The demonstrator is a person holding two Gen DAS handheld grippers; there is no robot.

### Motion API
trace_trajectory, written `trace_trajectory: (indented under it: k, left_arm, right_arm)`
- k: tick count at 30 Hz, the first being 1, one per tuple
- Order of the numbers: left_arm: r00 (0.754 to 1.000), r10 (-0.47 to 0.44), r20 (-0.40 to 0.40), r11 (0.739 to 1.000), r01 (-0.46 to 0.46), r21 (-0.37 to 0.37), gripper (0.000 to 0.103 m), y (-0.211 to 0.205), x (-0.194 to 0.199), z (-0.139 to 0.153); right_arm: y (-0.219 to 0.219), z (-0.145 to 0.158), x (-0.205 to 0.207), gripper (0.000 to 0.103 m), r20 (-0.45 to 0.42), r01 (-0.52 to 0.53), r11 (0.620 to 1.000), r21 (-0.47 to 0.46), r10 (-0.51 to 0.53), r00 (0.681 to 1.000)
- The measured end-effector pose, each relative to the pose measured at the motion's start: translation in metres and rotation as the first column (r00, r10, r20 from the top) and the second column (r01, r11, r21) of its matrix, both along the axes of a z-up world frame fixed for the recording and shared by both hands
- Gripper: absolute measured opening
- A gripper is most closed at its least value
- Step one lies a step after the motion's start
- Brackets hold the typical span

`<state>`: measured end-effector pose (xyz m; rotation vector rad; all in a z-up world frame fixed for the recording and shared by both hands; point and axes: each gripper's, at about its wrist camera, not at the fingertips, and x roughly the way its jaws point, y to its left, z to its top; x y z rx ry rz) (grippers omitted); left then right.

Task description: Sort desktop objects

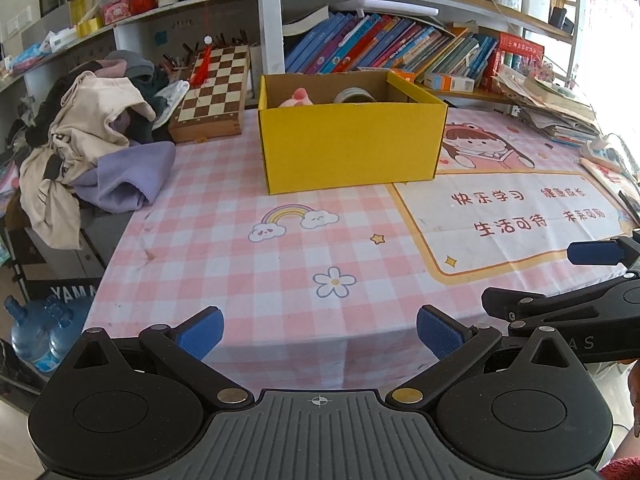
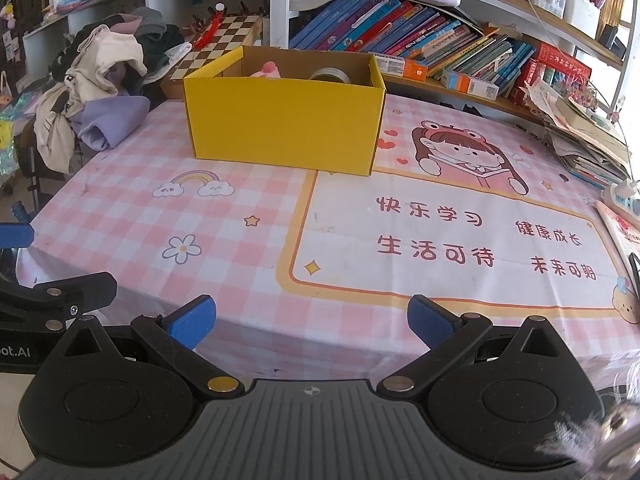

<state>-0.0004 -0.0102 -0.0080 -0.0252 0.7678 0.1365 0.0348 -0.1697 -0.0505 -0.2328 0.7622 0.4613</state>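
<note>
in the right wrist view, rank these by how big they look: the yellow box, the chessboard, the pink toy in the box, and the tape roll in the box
1. Yellow box
2. Chessboard, partly hidden behind the box
3 and 4. Pink toy and tape roll: only their tops show above the box rim, so I can't rank these two.

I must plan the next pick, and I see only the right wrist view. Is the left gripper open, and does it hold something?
Observer: The left gripper is open; nothing is between its blue pads.
Operator: Thank you. Is anything on the floor at the left side of the table?
Observer: Yes, blue water bottles stand there, lower than the table edge.
</note>
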Motion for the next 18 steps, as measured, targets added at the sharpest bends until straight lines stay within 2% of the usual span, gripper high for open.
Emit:
trace_trajectory:
  k: [18]
  left_arm:
    - [1.000,0.005,-0.004,1.000,-0.005,-0.009,0.103,0.0050,0.0003,-0.0013]
  right_arm:
    - [0.0041,-0.0013,-0.0005,0.103,-0.006,-0.006,1.000,-0.005,0.006,1.000]
